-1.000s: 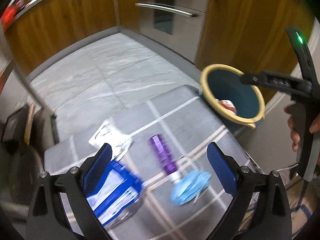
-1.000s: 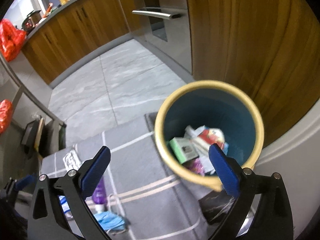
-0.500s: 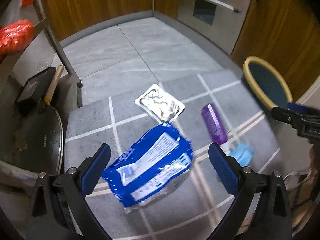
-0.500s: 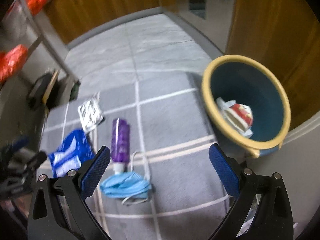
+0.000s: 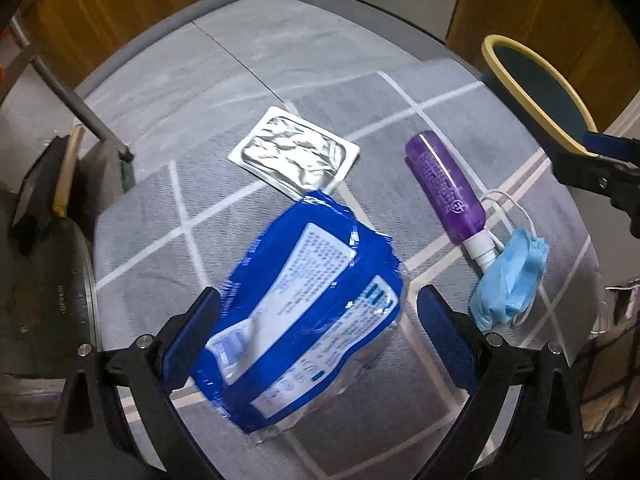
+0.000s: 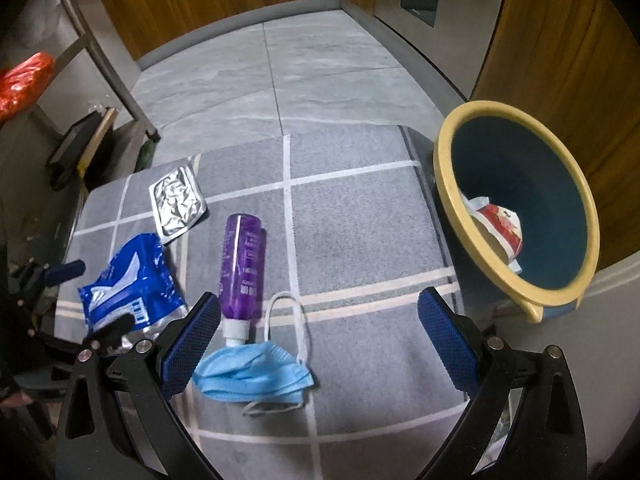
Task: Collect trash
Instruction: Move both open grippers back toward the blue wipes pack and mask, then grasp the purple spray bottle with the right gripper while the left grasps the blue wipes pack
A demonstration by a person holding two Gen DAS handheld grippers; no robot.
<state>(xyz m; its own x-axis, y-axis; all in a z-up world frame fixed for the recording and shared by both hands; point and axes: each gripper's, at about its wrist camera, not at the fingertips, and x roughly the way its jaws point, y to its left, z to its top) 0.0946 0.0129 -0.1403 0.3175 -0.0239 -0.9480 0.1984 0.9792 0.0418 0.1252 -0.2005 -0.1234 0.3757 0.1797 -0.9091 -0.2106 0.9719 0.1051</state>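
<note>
On grey mat (image 6: 360,240), 1 blue packet (image 5: 304,312), 1 foil pack (image 5: 294,154), 1 purple bottle (image 6: 242,268), 1 face mask (image 6: 254,376), both grippers' fingers apart.

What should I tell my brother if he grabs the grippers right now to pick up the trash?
Left gripper: open, empty, over the blue packet.
Right gripper: open, empty, over the mask.
On the mat: blue packet, foil pack, purple bottle, mask at the bottle's cap.
Bin, right of the mat: already holds some trash.
Left to do: grab all four pieces and drop them in the bin.
</note>
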